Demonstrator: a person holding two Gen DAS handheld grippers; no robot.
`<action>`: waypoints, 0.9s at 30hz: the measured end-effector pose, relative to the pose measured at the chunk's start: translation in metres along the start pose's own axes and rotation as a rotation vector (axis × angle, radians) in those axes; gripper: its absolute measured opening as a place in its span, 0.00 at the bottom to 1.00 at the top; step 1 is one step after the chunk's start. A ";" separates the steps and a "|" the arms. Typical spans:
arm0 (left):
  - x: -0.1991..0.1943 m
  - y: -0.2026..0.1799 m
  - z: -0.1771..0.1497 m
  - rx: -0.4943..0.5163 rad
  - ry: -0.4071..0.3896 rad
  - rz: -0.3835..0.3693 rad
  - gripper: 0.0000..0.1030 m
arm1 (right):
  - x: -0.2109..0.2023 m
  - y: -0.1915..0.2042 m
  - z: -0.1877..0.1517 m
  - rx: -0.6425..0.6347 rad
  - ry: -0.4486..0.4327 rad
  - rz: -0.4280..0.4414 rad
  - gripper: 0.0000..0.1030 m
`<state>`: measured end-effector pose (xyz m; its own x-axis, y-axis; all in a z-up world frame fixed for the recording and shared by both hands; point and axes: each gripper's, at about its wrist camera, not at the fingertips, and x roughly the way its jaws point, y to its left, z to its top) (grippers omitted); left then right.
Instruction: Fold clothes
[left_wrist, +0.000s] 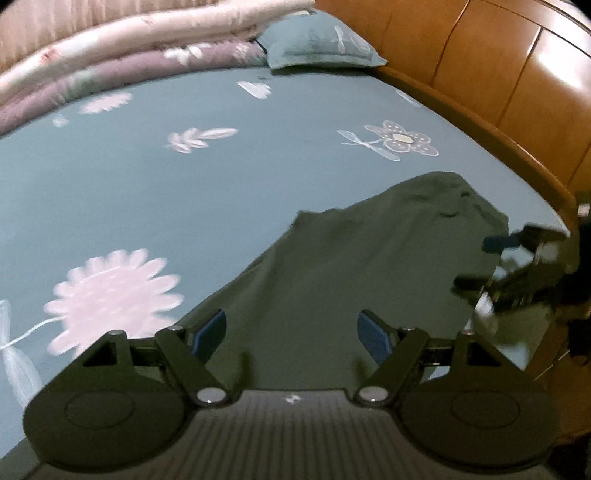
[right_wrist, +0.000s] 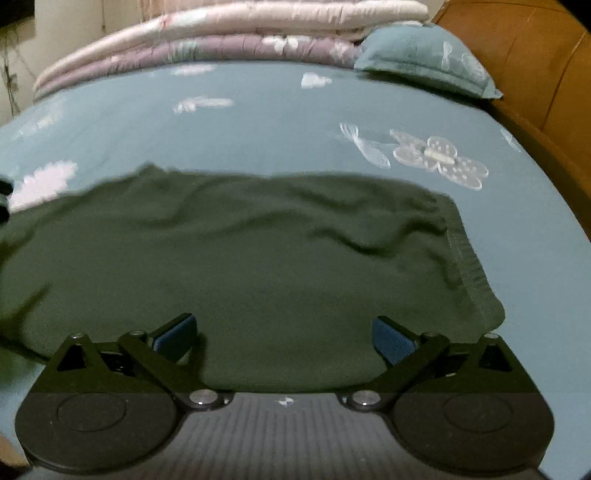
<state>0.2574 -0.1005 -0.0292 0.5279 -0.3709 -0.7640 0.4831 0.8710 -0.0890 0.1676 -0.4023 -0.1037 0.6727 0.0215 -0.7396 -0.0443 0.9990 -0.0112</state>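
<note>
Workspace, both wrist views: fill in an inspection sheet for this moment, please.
Surface: teal floral bedsheet, flat.
Job's things: dark green garment spread out, wrinkled, ribbed hem at its right edge.
Clutter: folded quilts and teal pillow at the far edge.
Grippers: left gripper and right gripper both open over the garment, nothing held.
Cables: nothing seen.
Surroundings: wooden headboard on the right.

Both tongs (left_wrist: 291, 334) (right_wrist: 284, 336) are matte black, with blue-padded fingers (right_wrist: 391, 341), silver pivot screws and ribbed grey housings.
</note>
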 end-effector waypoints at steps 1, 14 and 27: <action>-0.007 0.004 -0.008 -0.003 -0.006 0.016 0.80 | -0.004 0.010 0.003 0.004 -0.023 0.015 1.00; -0.031 0.045 -0.135 -0.072 -0.086 0.188 0.83 | 0.013 0.127 -0.019 -0.034 -0.111 0.062 1.00; -0.039 0.047 -0.162 -0.112 -0.149 0.123 0.85 | 0.016 0.130 -0.023 -0.001 -0.129 0.020 1.00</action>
<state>0.1459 0.0069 -0.1067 0.6798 -0.2957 -0.6712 0.3321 0.9400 -0.0777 0.1550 -0.2728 -0.1325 0.7613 0.0463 -0.6468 -0.0592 0.9982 0.0018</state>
